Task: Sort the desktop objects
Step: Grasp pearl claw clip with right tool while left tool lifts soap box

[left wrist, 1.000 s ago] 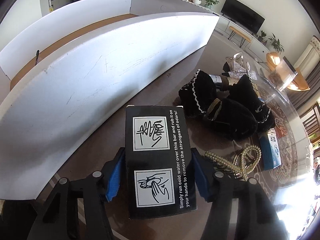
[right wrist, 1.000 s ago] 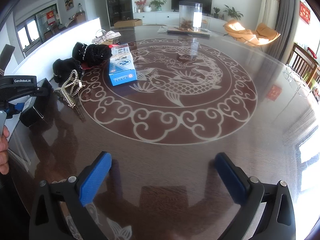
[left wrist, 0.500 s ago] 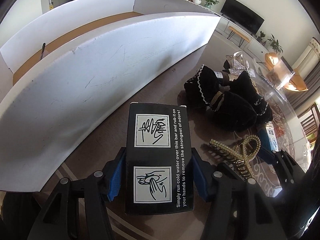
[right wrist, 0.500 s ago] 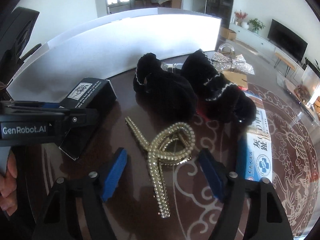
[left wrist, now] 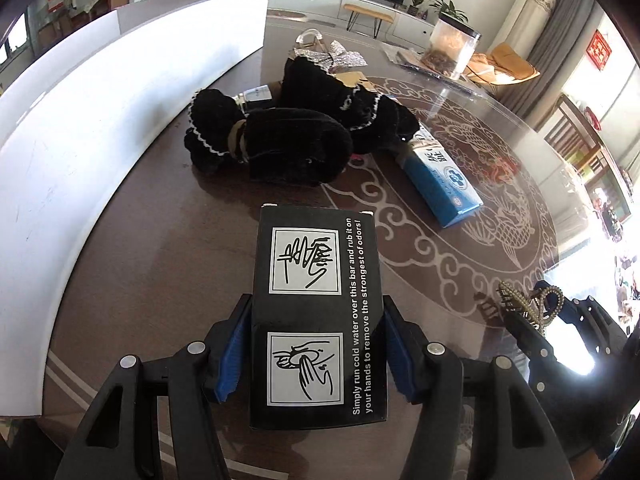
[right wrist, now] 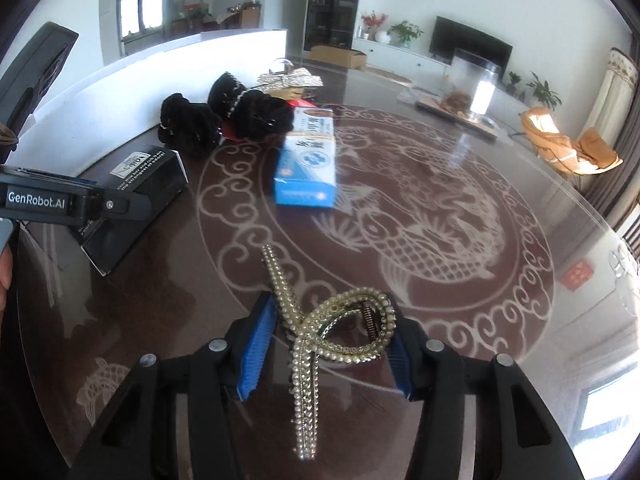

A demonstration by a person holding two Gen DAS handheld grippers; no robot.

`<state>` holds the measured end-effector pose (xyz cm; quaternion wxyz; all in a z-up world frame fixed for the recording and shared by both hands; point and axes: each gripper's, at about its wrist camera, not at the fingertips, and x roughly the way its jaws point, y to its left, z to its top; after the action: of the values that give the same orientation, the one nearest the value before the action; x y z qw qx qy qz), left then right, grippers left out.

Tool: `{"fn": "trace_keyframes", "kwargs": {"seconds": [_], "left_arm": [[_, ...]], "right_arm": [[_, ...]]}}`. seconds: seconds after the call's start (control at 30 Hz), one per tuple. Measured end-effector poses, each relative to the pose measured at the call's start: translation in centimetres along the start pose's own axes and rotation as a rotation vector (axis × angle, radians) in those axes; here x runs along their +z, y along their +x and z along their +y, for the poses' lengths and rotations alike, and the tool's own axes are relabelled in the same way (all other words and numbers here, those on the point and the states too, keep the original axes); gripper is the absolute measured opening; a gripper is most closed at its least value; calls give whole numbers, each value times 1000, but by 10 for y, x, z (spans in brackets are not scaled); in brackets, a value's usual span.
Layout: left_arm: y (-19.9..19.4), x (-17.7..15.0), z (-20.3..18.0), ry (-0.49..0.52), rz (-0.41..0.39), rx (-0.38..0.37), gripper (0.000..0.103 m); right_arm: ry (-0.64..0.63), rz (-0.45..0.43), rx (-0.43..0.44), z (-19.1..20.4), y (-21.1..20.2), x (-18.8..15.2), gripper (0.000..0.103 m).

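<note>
My left gripper (left wrist: 316, 320) is shut on a black box (left wrist: 316, 280) printed with white hand-washing pictures, held over the dark table; the same black box (right wrist: 136, 192) shows at the left of the right wrist view. A gold pearl-studded hair clip (right wrist: 320, 320) sits between the blue pads of my right gripper (right wrist: 330, 320). Its jaws are closing and both pads touch the clip. In the left wrist view the right gripper (left wrist: 560, 320) carries the hair clip (left wrist: 528, 304) at the right edge.
A blue and white carton (left wrist: 440, 176) lies on the patterned glass tabletop (right wrist: 420, 220). Black velvet pouches (left wrist: 288, 148) and a silver bow (left wrist: 340, 58) sit behind it. A curved white board (left wrist: 80, 120) walls the left side. A clear tank (right wrist: 476, 88) stands far back.
The right gripper's jaws narrowed from wide open onto the hair clip and drew it away from the black pouches. The left gripper swung right with the black box still in it.
</note>
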<state>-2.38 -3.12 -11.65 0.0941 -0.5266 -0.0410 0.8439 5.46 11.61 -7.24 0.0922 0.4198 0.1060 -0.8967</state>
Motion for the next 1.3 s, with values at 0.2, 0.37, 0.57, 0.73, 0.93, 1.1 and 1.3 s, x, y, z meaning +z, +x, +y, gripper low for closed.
{"fn": "trace_keyframes", "kwargs": {"seconds": [0.2, 0.37, 0.57, 0.73, 0.93, 1.1, 1.3], "left_arm": [[1, -4, -19, 58, 9, -30, 60], [0, -5, -12, -2, 17, -56, 66], [1, -7, -13, 2, 24, -21, 73], [6, -8, -23, 55, 40, 35, 89], [16, -11, -34, 127, 63, 141, 103], [17, -9, -31, 118, 64, 143, 103], [19, -11, -32, 116, 59, 146, 103]], "right_arm": [[158, 17, -79, -50, -22, -36, 52], [196, 23, -86, -43, -31, -35, 58], [255, 36, -78, -46, -26, -34, 72], [248, 50, -67, -45, -23, -33, 86], [240, 60, -61, -43, -22, -33, 94], [242, 61, -56, -40, -22, -33, 95], [238, 63, -53, -39, -22, -33, 97]]}}
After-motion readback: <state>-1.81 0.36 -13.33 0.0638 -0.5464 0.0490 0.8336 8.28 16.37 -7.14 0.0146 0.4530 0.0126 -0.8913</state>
